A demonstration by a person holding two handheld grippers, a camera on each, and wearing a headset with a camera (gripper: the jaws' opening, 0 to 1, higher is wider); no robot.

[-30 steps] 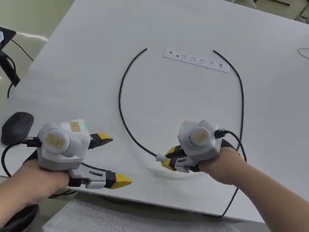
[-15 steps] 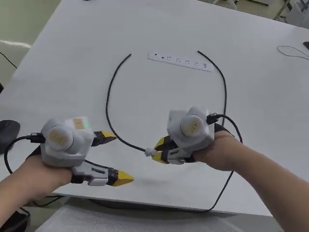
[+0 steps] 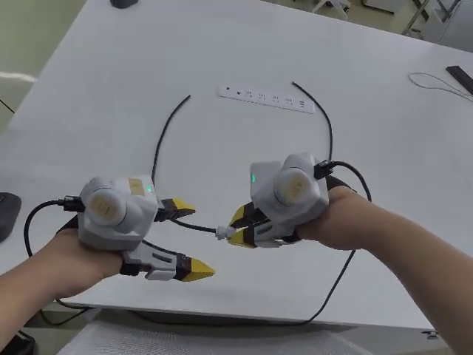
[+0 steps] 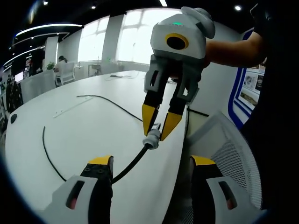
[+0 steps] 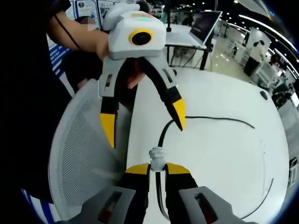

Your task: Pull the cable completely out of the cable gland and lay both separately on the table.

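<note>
A long black cable (image 3: 159,144) loops over the white table (image 3: 96,89), with a small white cable gland (image 3: 224,232) on its near end. My right gripper (image 3: 236,229) is shut on the gland and holds it just above the table's front edge. In the right gripper view the gland (image 5: 157,156) pokes out past my shut yellow tips, and the cable (image 5: 210,119) runs away across the table. My left gripper (image 3: 194,239) stands open right beside the gland, one jaw on either side of the cable. The left gripper view shows the gland (image 4: 152,138) in the right gripper's tips.
A white power strip (image 3: 266,97) lies at the back inside the cable's loop. A dark mouse (image 3: 4,214) sits at the left edge. A thin cord (image 3: 432,78) lies far right. A mesh chair (image 3: 148,340) is below the table's front edge.
My right gripper has carried the gland up and leftwards, lifting the cable's end off the table. My left gripper has moved right, closer to the gland. The camera has shifted too.
</note>
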